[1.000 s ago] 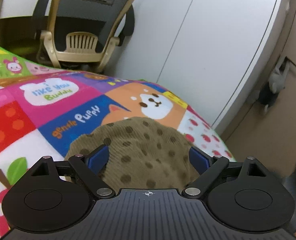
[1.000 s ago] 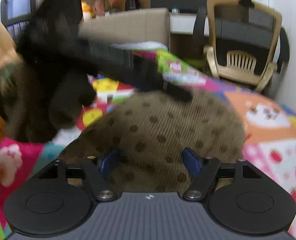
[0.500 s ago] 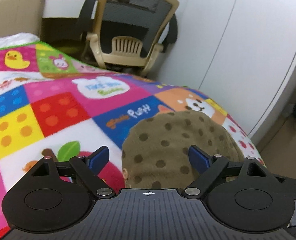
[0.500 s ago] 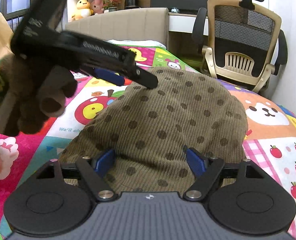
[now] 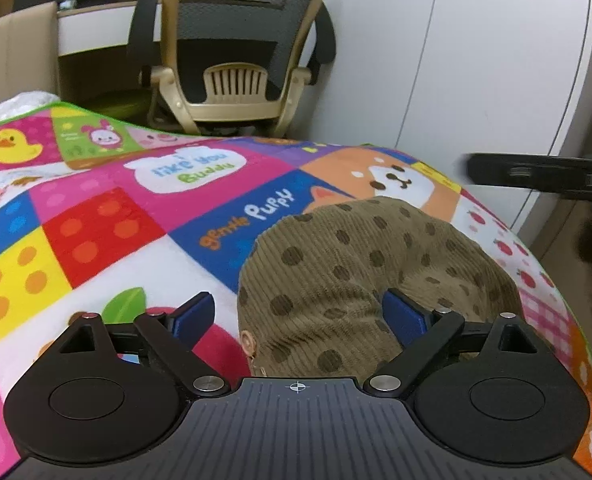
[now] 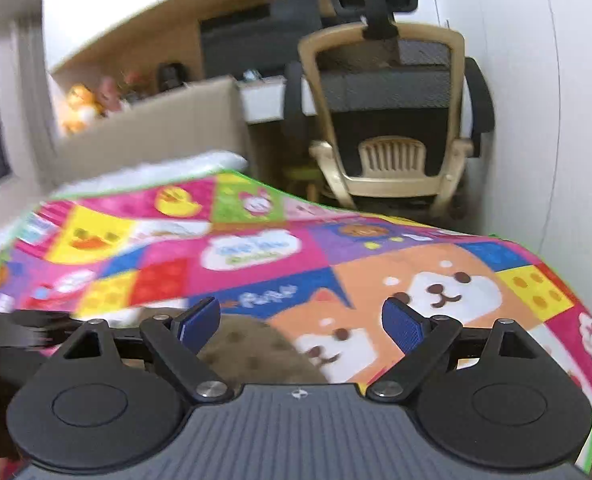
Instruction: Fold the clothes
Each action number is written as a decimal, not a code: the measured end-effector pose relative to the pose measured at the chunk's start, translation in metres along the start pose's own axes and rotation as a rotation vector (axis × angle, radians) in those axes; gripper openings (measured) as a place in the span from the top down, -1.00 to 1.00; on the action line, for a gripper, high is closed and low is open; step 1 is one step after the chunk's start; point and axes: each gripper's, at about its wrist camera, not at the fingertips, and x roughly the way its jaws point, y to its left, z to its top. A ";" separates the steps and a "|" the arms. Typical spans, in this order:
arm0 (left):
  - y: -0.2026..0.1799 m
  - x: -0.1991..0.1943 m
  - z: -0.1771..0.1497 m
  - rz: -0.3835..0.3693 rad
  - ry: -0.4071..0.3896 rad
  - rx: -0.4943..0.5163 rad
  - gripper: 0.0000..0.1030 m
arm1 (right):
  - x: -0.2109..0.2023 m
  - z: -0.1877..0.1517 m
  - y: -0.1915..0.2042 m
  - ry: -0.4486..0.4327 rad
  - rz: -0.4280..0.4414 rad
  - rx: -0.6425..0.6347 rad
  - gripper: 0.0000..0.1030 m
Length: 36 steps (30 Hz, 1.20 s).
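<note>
A brown corduroy garment with dark dots (image 5: 368,276) lies folded in a rounded heap on the colourful cartoon blanket (image 5: 107,224). My left gripper (image 5: 300,316) hovers open just over its near edge, the right blue pad close to the cloth and nothing held between the fingers. In the right wrist view only a small part of the garment (image 6: 251,348) shows, low between the fingers. My right gripper (image 6: 300,320) is open and empty above the blanket (image 6: 416,288). The other gripper's dark body (image 5: 544,176) appears blurred at the right edge of the left wrist view.
A beige and black office chair (image 5: 231,56) stands beyond the bed's far edge, also in the right wrist view as the chair (image 6: 392,120). White wardrobe doors (image 5: 476,60) run along the right. A beige headboard (image 6: 155,132) and a white pillow (image 6: 151,172) sit far left.
My right gripper has lifted and swung to the right, so the garment has dropped low in its view. My left gripper has shifted, the garment now sitting right of centre between its fingers.
</note>
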 end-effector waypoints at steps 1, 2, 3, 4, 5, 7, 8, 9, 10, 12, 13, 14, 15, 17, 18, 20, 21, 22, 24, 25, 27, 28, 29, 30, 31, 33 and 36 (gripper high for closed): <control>0.001 0.000 0.000 -0.003 0.002 -0.002 -0.86 | 0.013 -0.002 0.002 0.031 -0.020 -0.016 -0.73; 0.002 0.000 -0.001 -0.005 0.004 -0.004 -0.86 | 0.026 -0.006 0.003 0.065 -0.040 -0.032 -0.73; 0.003 0.000 -0.001 -0.006 0.005 -0.004 -0.86 | 0.038 -0.012 0.004 0.100 -0.058 -0.047 -0.73; 0.003 0.000 -0.001 -0.005 0.006 -0.004 -0.86 | 0.048 -0.019 0.006 0.128 -0.076 -0.059 -0.73; 0.003 0.001 -0.001 -0.005 0.006 -0.003 -0.86 | 0.054 -0.027 0.007 0.148 -0.094 -0.069 -0.73; 0.003 0.002 -0.002 -0.008 0.006 -0.006 -0.87 | 0.056 -0.037 0.003 0.158 -0.101 -0.053 -0.73; 0.003 0.002 -0.002 -0.009 0.005 -0.008 -0.88 | 0.051 -0.037 -0.002 0.152 -0.080 -0.021 -0.73; 0.004 0.002 -0.002 -0.011 0.003 -0.009 -0.89 | 0.046 -0.037 -0.007 0.146 -0.059 0.010 -0.71; 0.004 0.002 -0.003 -0.012 0.002 -0.011 -0.89 | 0.040 -0.037 -0.013 0.139 -0.028 0.052 -0.70; 0.010 -0.001 -0.004 -0.028 -0.004 -0.029 -0.89 | 0.027 -0.040 -0.029 0.119 0.058 0.163 -0.70; 0.012 -0.002 -0.004 -0.036 -0.008 -0.041 -0.89 | 0.020 -0.042 -0.037 0.109 0.101 0.218 -0.70; 0.016 -0.004 -0.005 -0.049 -0.015 -0.063 -0.89 | 0.015 -0.045 -0.042 0.105 0.137 0.261 -0.70; 0.020 -0.007 -0.006 -0.061 -0.023 -0.086 -0.89 | 0.013 -0.050 -0.044 0.110 0.163 0.288 -0.70; 0.028 -0.015 -0.008 -0.090 -0.041 -0.132 -0.87 | 0.009 -0.060 -0.039 0.124 0.191 0.291 -0.44; 0.031 -0.020 -0.009 -0.105 -0.051 -0.156 -0.87 | 0.006 -0.063 -0.032 0.127 0.204 0.274 -0.29; 0.037 -0.028 -0.012 -0.129 -0.062 -0.188 -0.87 | -0.003 -0.067 -0.013 0.110 0.228 0.230 0.50; 0.040 -0.031 -0.012 -0.124 -0.063 -0.193 -0.87 | -0.011 -0.067 0.001 0.083 0.227 0.184 0.64; 0.042 -0.034 -0.013 -0.118 -0.064 -0.199 -0.87 | -0.021 -0.065 0.021 0.043 0.216 0.105 0.75; 0.047 -0.039 -0.014 -0.103 -0.066 -0.200 -0.87 | -0.044 -0.064 0.063 -0.036 0.211 -0.081 0.79; 0.048 -0.039 -0.013 -0.095 -0.066 -0.200 -0.87 | -0.054 -0.065 0.082 -0.066 0.218 -0.161 0.80; 0.052 -0.038 -0.011 -0.083 -0.065 -0.206 -0.89 | -0.063 -0.066 0.101 -0.087 0.244 -0.216 0.80; 0.053 -0.038 -0.010 -0.081 -0.064 -0.210 -0.89 | -0.066 -0.066 0.107 -0.091 0.258 -0.228 0.81; 0.052 -0.038 -0.009 -0.082 -0.063 -0.210 -0.88 | -0.069 -0.066 0.113 -0.095 0.271 -0.240 0.83; 0.051 -0.038 -0.008 -0.083 -0.063 -0.209 -0.85 | -0.071 -0.065 0.114 -0.099 0.277 -0.235 0.84; 0.047 -0.041 -0.006 -0.095 -0.071 -0.200 -0.85 | -0.073 -0.061 0.107 -0.107 0.272 -0.203 0.86; 0.040 -0.046 -0.002 -0.118 -0.087 -0.182 -0.83 | -0.083 -0.053 0.087 -0.133 0.246 -0.128 0.87; 0.031 -0.055 0.005 -0.152 -0.122 -0.165 -0.83 | -0.098 -0.047 0.048 -0.157 0.199 -0.003 0.87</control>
